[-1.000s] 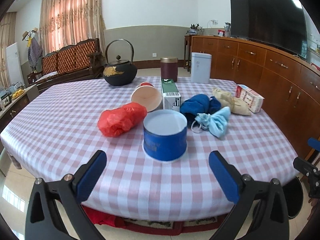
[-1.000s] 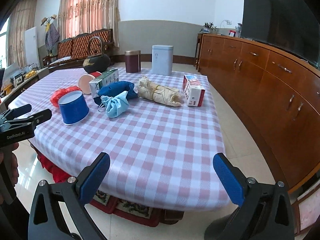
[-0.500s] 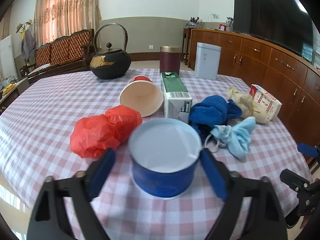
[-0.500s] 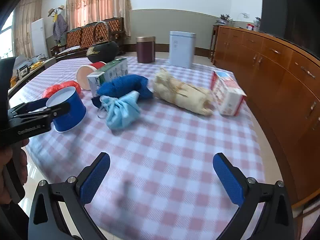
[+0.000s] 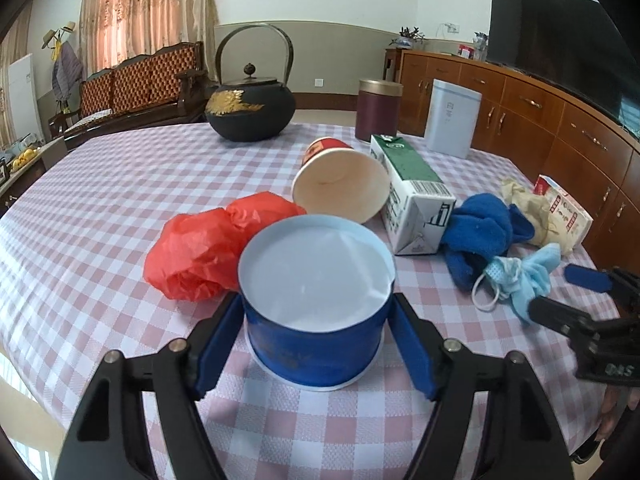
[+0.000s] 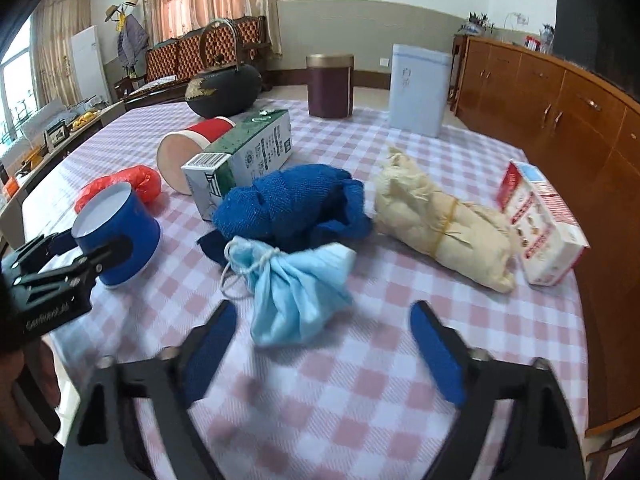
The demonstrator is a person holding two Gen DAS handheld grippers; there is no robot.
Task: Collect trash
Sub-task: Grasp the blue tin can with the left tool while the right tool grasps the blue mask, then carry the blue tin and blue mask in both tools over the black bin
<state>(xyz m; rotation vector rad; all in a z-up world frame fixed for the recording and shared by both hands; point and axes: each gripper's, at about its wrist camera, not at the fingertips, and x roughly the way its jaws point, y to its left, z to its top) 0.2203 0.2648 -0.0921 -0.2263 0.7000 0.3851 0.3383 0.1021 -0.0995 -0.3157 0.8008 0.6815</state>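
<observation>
On the checked tabletop [image 5: 100, 200], at the left, we see a crumpled red plastic bag [image 5: 200, 256] touching the blue paper cup [image 5: 316, 320], which stands upside down with its white base upward. Our left hand-held gripper [image 5: 316, 336] straddles this cup: its jaws are closing, one blue pad lies against the cup wall on each side, and the cup rests on the tabletop. Behind the cup a red paper cup [image 5: 340, 184] lies on its side with its mouth toward us, and a black kettle [image 5: 250, 110] stands farther back. Just right of the red cup lies a green and white carton [image 5: 412, 188], with a dark red canister [image 5: 378, 110] and a pale tin [image 5: 452, 118] upright behind it. Next comes a bunched blue cloth [image 6: 288, 204], and touching its near side a crumpled light blue face mask [image 6: 296, 292]. Our right hand-held gripper [image 6: 324, 344] hovers just in front of the mask; its jaws are closing but stand wide apart, and only the near edge of the mask reaches between the pads, untouched. Farther right lie a tied cream-coloured bundle [image 6: 440, 216] and, near the tabletop edge, a red and white box [image 6: 540, 224].
</observation>
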